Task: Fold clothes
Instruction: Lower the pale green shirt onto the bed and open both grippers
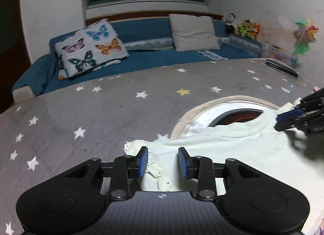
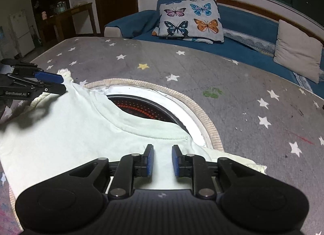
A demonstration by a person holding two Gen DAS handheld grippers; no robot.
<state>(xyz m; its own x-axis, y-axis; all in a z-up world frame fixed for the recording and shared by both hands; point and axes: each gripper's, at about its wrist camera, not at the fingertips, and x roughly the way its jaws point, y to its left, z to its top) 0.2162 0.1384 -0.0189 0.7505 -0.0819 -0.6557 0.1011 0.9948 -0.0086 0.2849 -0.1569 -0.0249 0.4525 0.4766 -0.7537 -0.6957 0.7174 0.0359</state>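
Fingers: left gripper (image 1: pixel 163 162) and right gripper (image 2: pixel 162 160) parted over shirt (image 2: pixel 70 133), gripping nothing; neckline faces sofa (image 2: pixel 243 38)

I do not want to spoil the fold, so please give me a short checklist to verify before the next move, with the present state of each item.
1. Pale garment lies flat on the star-patterned cover: ok in the middle, wrinkled at the sleeves.
2. Right gripper open, cloth between the pads but not pinched: ok.
3. Left gripper open over the lacy sleeve edge: ok.
4. Neckline not folded under: ok.
5. Round heater under the collar switched off: cannot tell.
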